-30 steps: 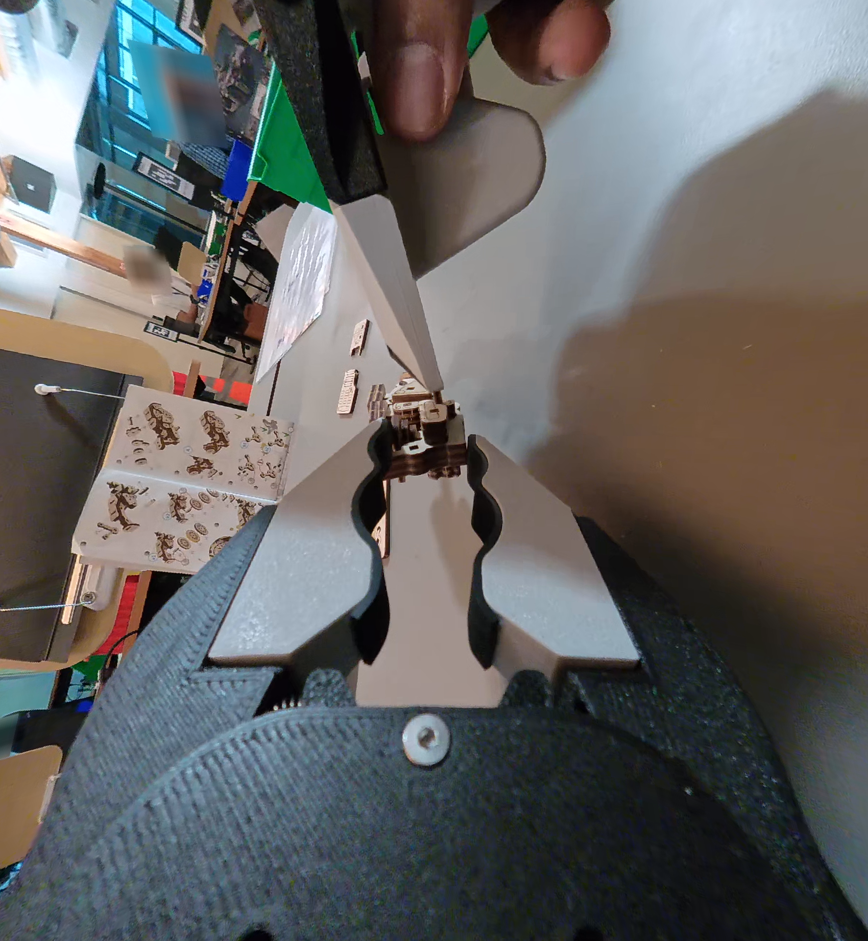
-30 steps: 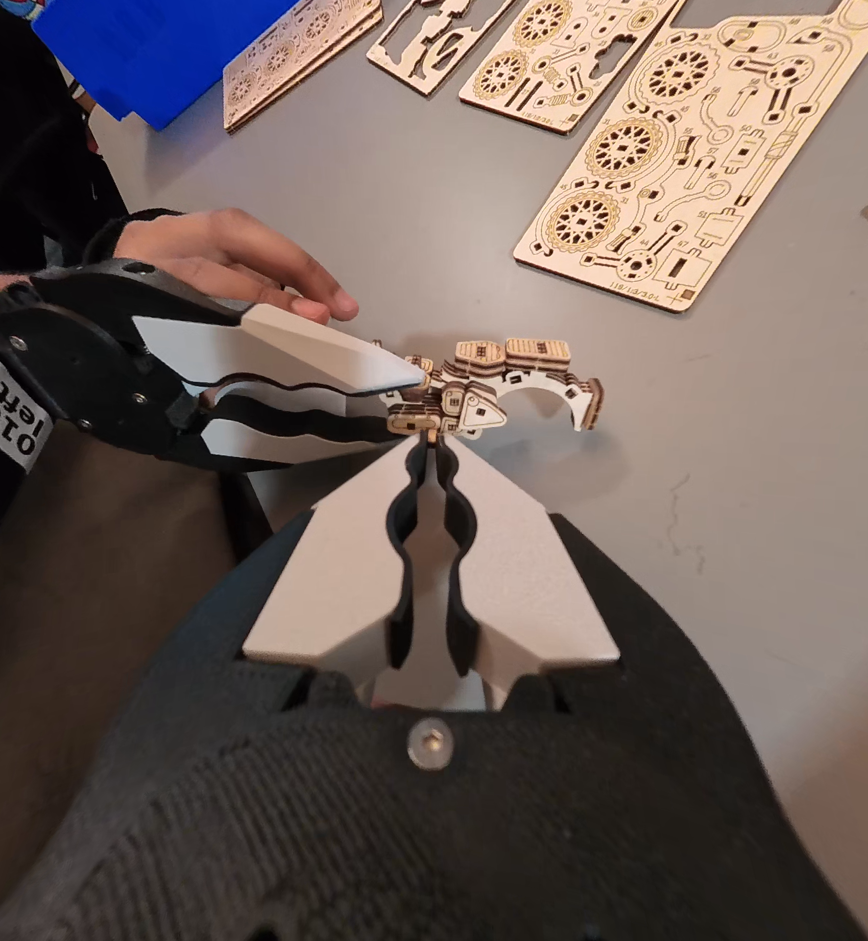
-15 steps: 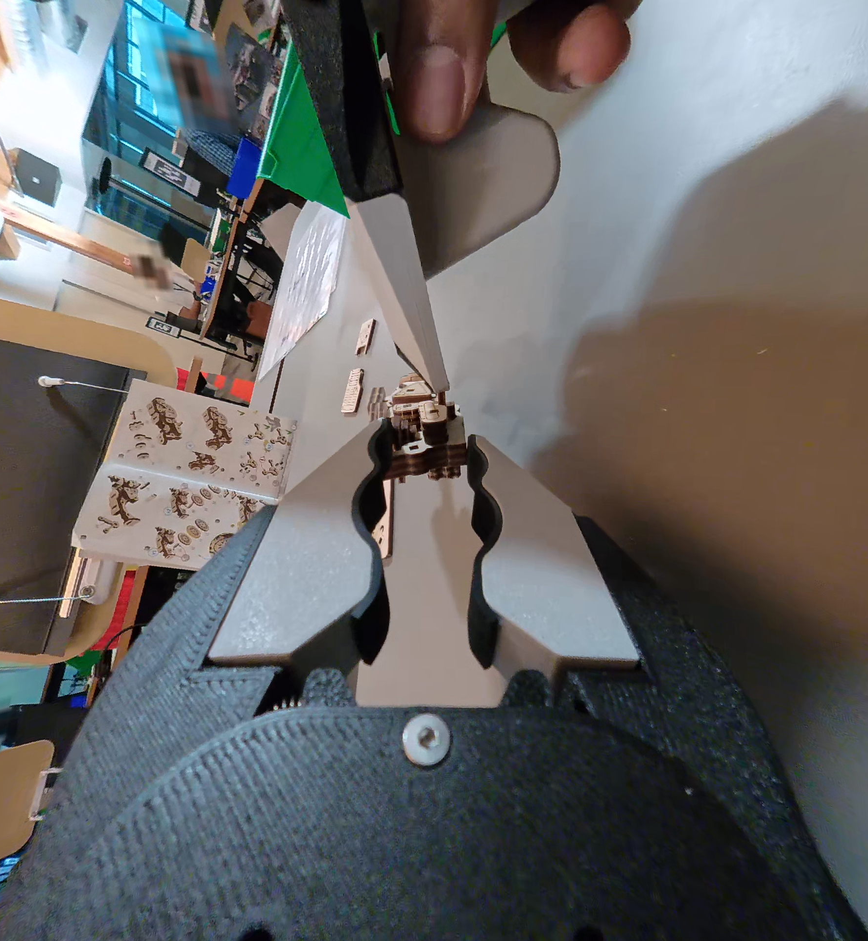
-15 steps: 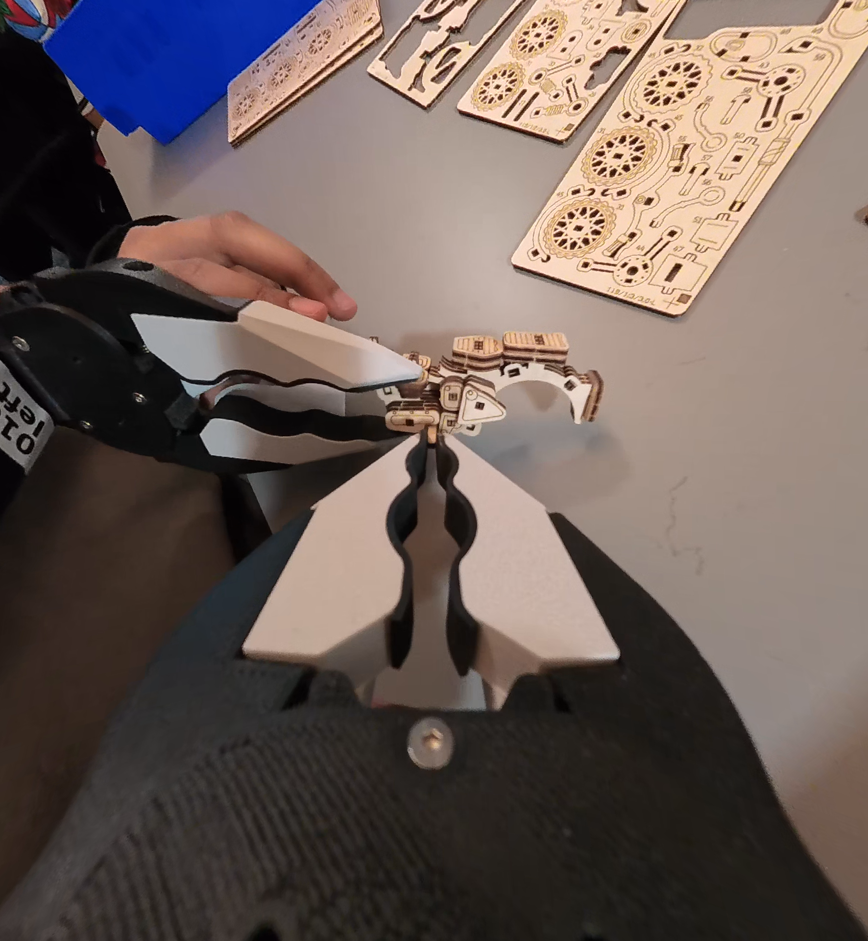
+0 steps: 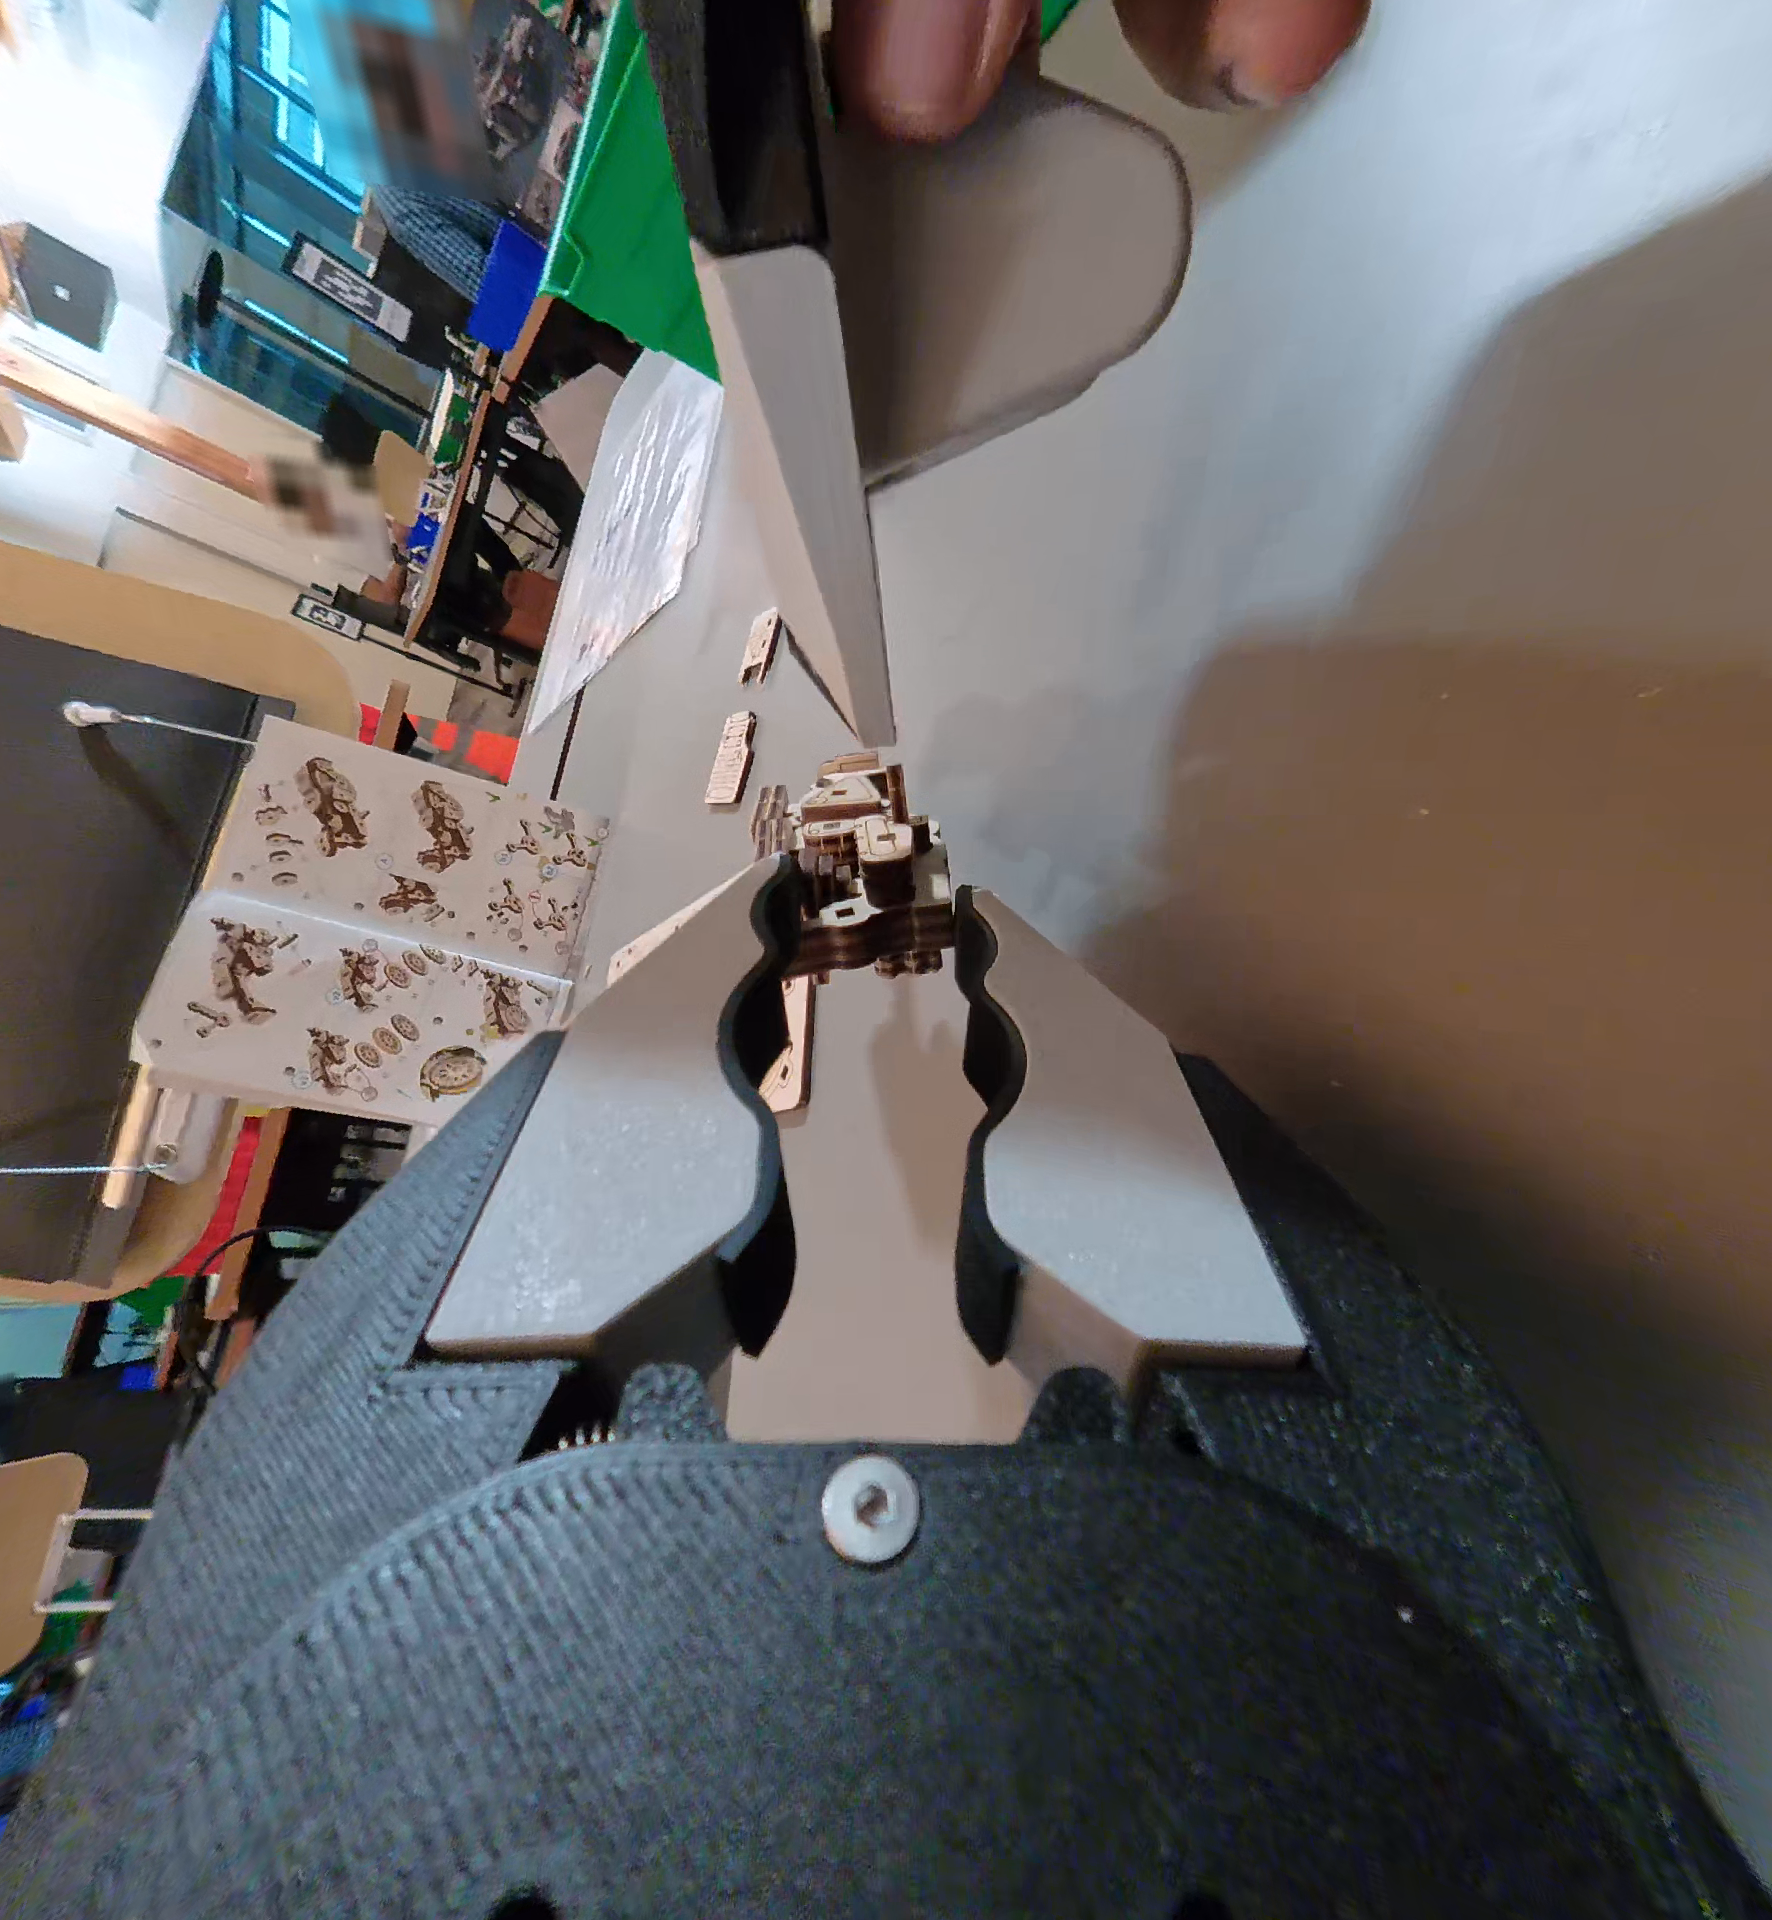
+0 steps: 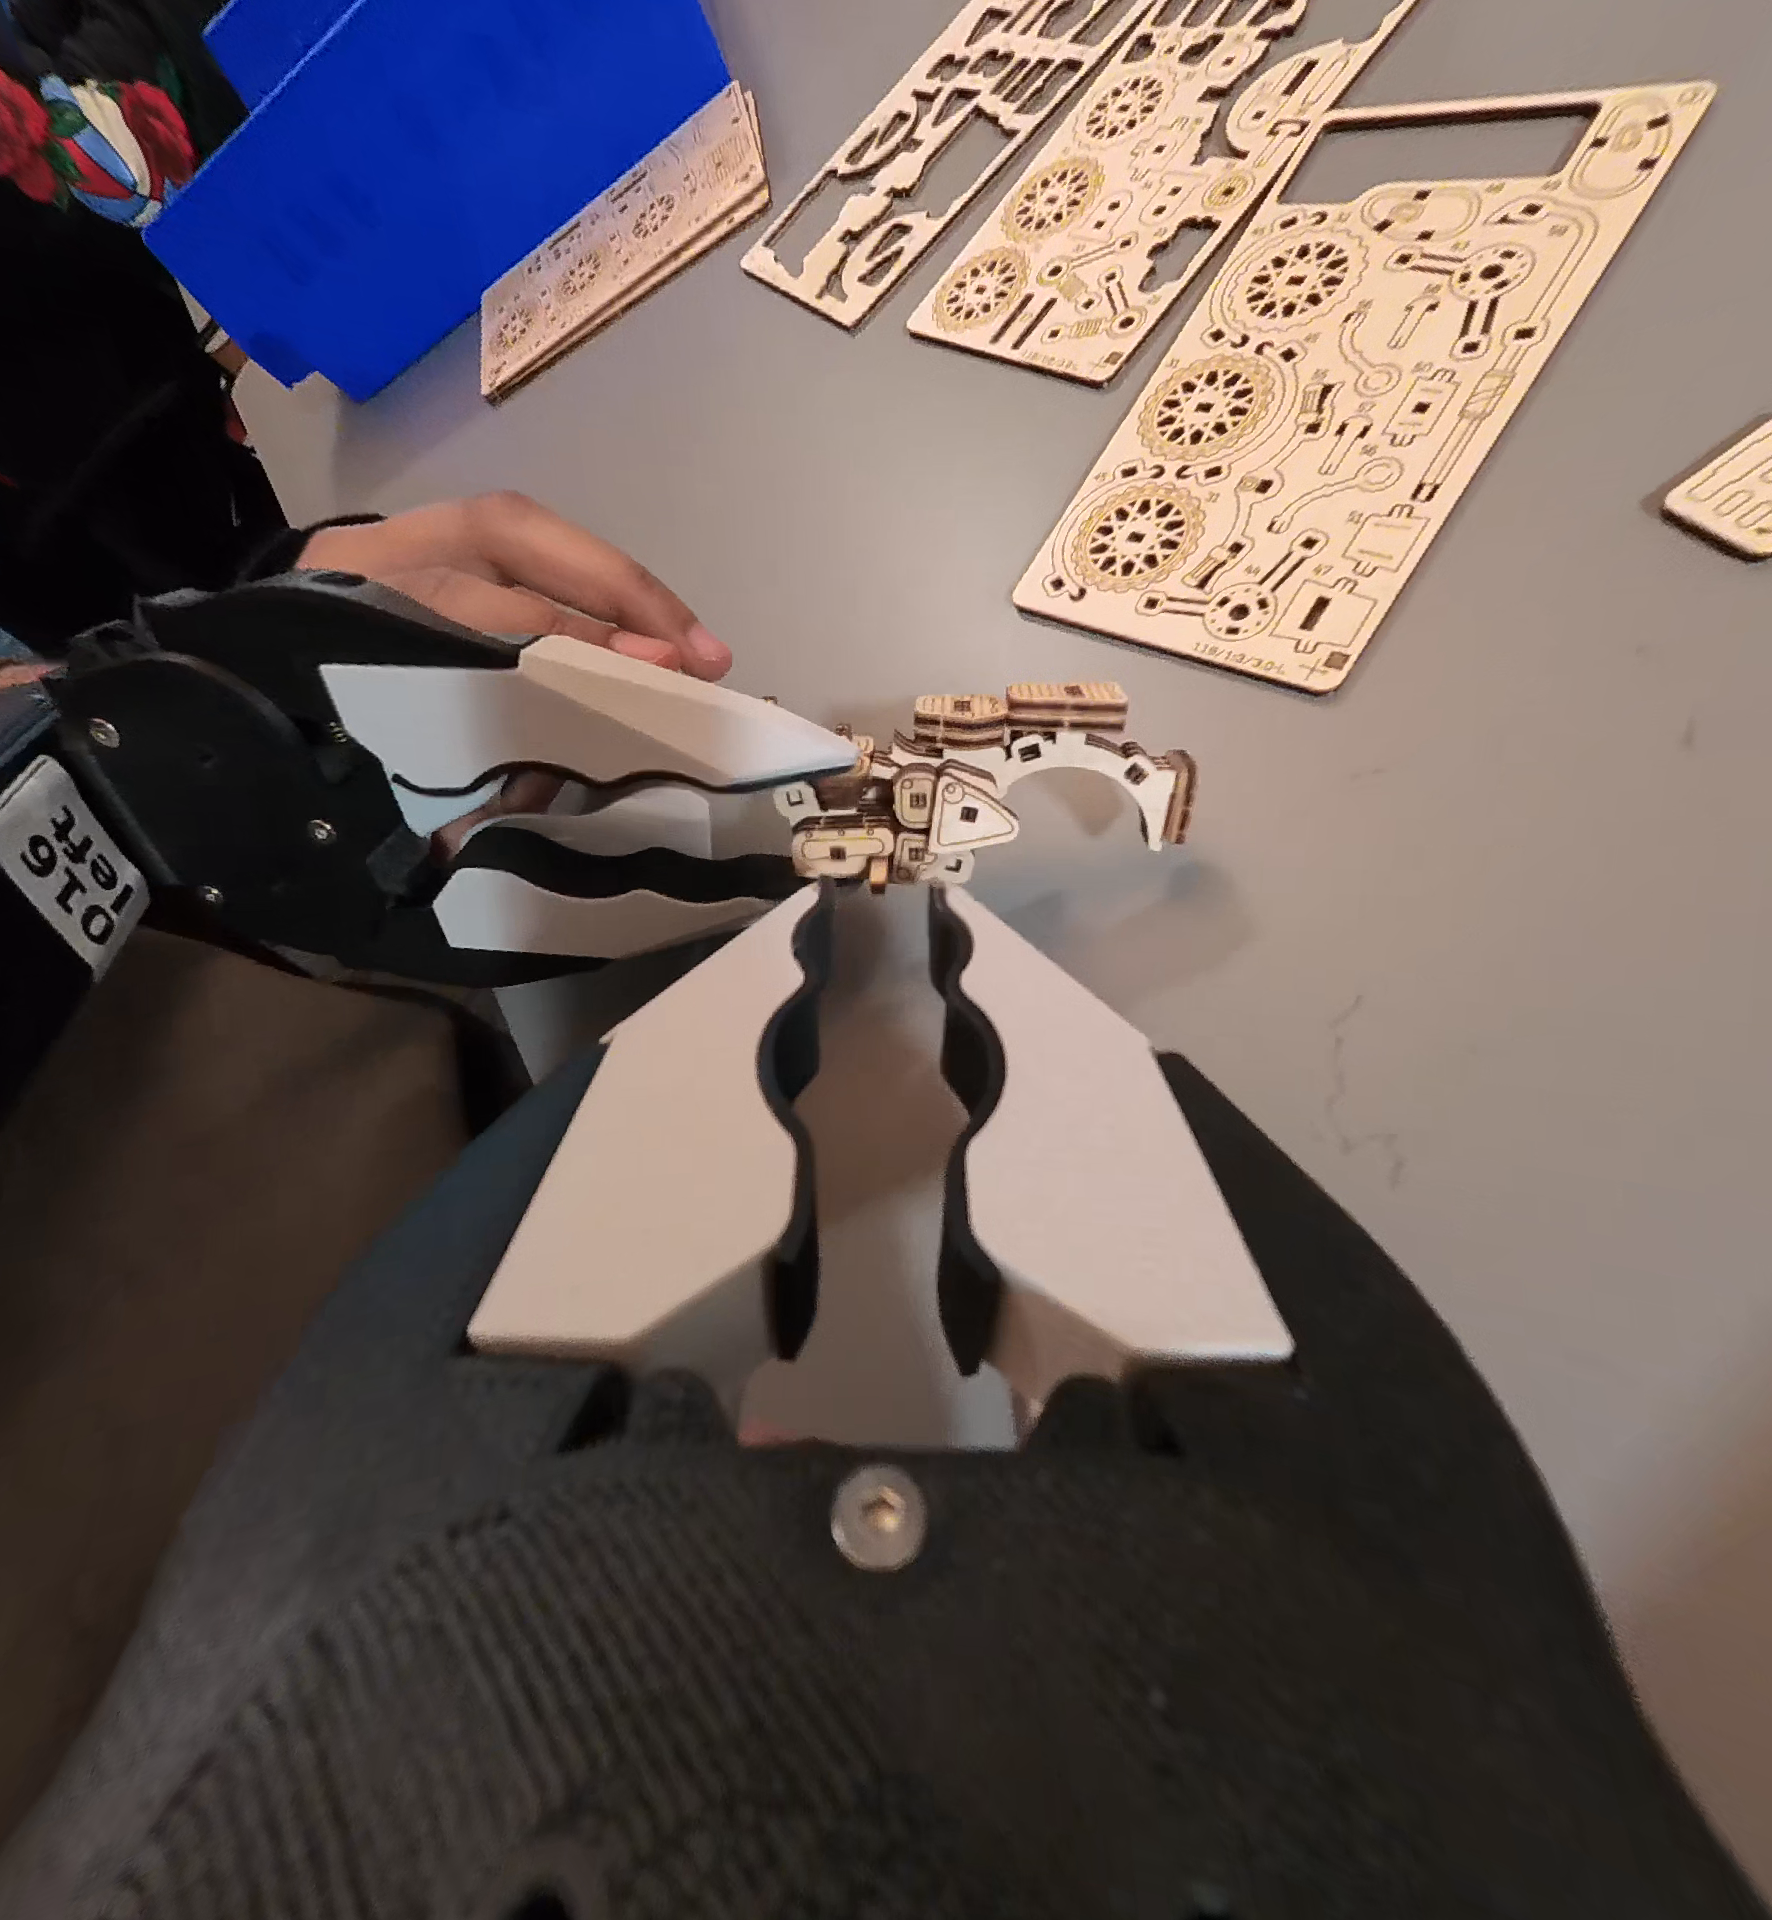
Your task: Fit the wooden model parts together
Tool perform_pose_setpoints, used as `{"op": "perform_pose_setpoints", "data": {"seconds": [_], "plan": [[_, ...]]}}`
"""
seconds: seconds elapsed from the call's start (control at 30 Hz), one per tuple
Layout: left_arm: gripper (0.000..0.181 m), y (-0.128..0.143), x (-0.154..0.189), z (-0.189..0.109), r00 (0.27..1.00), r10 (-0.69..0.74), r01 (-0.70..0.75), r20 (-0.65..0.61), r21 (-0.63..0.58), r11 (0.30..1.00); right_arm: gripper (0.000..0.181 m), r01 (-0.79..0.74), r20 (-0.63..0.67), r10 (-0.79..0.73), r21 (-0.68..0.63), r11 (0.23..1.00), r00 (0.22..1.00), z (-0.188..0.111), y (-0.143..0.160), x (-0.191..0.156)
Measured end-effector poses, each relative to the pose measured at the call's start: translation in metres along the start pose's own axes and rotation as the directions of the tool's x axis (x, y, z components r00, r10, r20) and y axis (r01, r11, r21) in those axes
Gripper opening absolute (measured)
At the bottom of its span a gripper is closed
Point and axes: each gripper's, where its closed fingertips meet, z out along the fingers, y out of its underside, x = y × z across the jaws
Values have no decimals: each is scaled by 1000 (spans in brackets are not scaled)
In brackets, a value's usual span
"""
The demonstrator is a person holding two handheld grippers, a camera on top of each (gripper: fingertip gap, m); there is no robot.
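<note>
- The left gripper (image 5: pixel 871 914) was clamped on one end of the wooden model (image 5: pixel 866 883), its two fingers pressed against the model's sides.
- The right gripper (image 6: pixel 877 899) had its fingers parted, their tips just beneath the model's near end (image 6: pixel 965 805); whether they touched the wood could not be told from that angle.
- In the right wrist view the left gripper (image 6: pixel 809 821) reached in from the left, one fingertip above and one below the model's end, and held it in the air above the grey table (image 6: pixel 1484 1039).
- The model's curved arch with a hooked end pointed away from the left gripper.
- A person's hand (image 6: pixel 518 577) lay along the far side of the left gripper.
- Laser-cut wooden sheets (image 6: pixel 1329 416) lay flat on the table beyond the model, well apart from it.
- A thin stack of sheets (image 6: pixel 622 270) rested against a blue bin (image 6: pixel 425 177) at the table's far left.
- In the left wrist view, an illustrated instruction sheet (image 5: pixel 383 935) stood at the left, off the table's edge.
</note>
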Motion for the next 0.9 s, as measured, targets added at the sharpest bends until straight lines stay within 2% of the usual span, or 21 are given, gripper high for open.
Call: {"op": "perform_pose_setpoints", "data": {"seconds": [0.17, 0.3, 0.37, 0.43, 0.6, 0.67, 0.8, 0.9], "plan": [[28, 5, -10, 1, 983, -184, 184, -22, 5, 983, 22, 2, -16, 0, 104, 995, 1000, -9, -15, 8], [28, 12, -21, 1, 917, -395, 396, -54, 14, 918, 25, -17, 8, 16, 223, 975, 1000, -15, -28, 14], [27, 14, -26, 1, 863, -498, 501, -80, 17, 865, 30, 49, -4, -50, 263, 964, 999, -15, -31, 14], [27, 15, -30, 0, 801, -588, 593, -113, 19, 805, 32, 202, -68, -191, 260, 944, 979, -13, -30, 14], [28, 11, -34, -3, 592, -770, 794, -237, 5, 608, 39, 535, -210, -496, 218, 816, 843, -11, -34, 1], [28, 7, -35, -5, 481, -824, 861, -299, -15, 508, 42, 634, -246, -589, 181, 752, 770, -9, -31, -5], [27, 1, -33, -10, 231, -875, 948, -426, -104, 301, 43, 807, -332, -750, 63, 588, 572, -6, -24, -11], [27, -4, -28, -13, 70, -863, 963, -501, -191, 189, 46, 858, -326, -809, 14, 514, 490, -2, -15, -16]]}}
